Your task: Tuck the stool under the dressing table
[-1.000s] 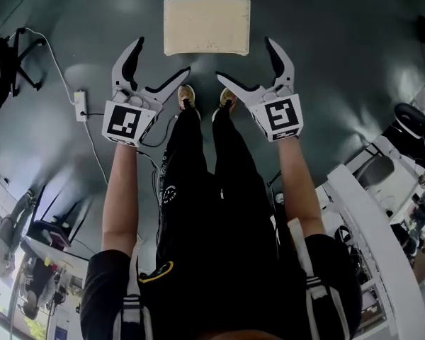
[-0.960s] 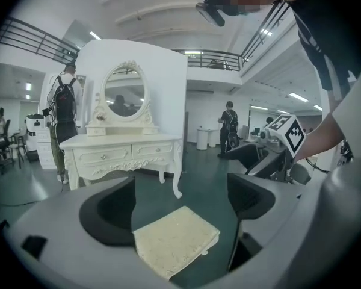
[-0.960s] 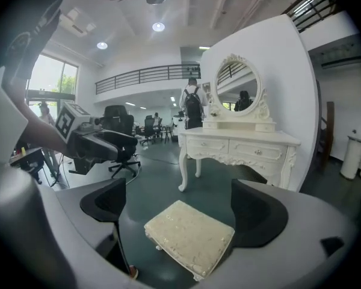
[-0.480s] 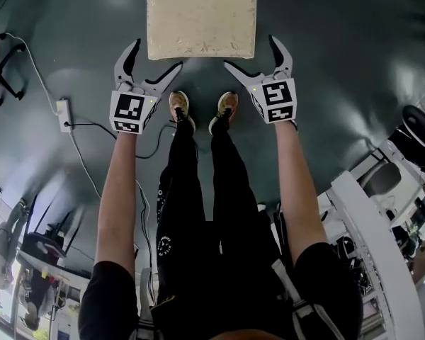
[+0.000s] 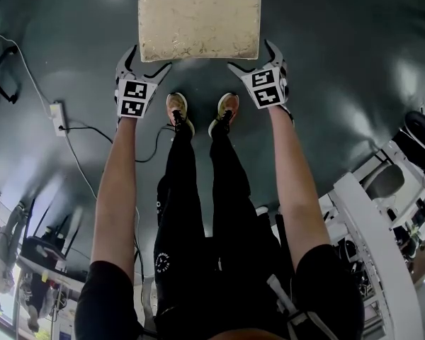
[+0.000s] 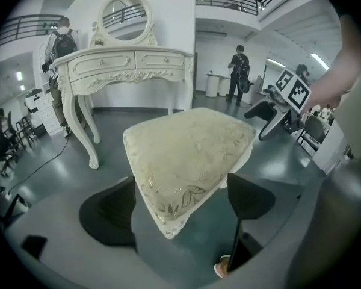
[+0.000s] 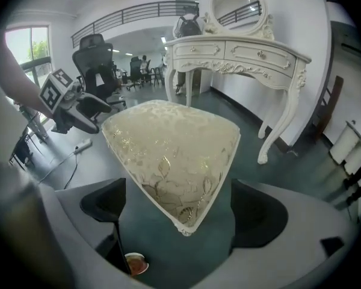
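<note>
A cream stool (image 5: 198,20) with a gold-patterned cushion stands on the dark floor just ahead of my feet. My left gripper (image 5: 150,59) is open at the stool's near left corner, and that corner (image 6: 168,227) sits between the jaws without being squeezed. Open as well, my right gripper (image 5: 249,55) has the near right corner (image 7: 183,224) between its jaws. The white dressing table (image 6: 129,62) with an oval mirror stands beyond the stool (image 7: 168,149), and its carved legs and drawers (image 7: 240,56) show in the right gripper view too.
A white power strip (image 5: 57,114) with cables lies on the floor at the left. White furniture (image 5: 382,232) stands at the right. A black office chair (image 7: 96,59) is behind the stool. People (image 6: 239,71) stand in the background.
Both grippers have moved forward from beside my feet up to the stool's near corners. The stool now looks larger and closer in the head view.
</note>
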Motion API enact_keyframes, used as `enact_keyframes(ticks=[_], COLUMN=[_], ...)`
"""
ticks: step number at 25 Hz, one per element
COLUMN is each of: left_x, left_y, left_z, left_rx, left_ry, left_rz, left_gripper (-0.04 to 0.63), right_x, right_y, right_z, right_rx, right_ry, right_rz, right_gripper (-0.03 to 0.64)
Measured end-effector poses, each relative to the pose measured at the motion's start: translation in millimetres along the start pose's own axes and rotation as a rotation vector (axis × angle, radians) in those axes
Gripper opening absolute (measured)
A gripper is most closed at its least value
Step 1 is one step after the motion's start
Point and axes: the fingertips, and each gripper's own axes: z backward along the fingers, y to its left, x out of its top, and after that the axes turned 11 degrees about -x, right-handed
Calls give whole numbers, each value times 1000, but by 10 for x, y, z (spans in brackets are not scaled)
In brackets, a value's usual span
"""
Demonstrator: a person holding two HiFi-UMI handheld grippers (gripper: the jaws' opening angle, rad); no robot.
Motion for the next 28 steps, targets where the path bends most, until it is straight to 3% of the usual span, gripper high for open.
enact_keyframes(ticks=[8, 11, 28], left_x=[-316, -300, -174], left_y=[70, 158, 269], left_z=[-250, -327, -460], left_rx=[-41, -19, -24], left_ry=[92, 80, 93], left_rz=[61, 68, 103], left_gripper=[474, 474, 480], right_x=[-142, -119, -27], right_y=[29, 25, -84], right_z=[-252, -334, -480], right_rx=[13, 0, 6], right_ry=[75, 79, 54], right_rz=[79, 76, 52], right_gripper=[557, 534, 551])
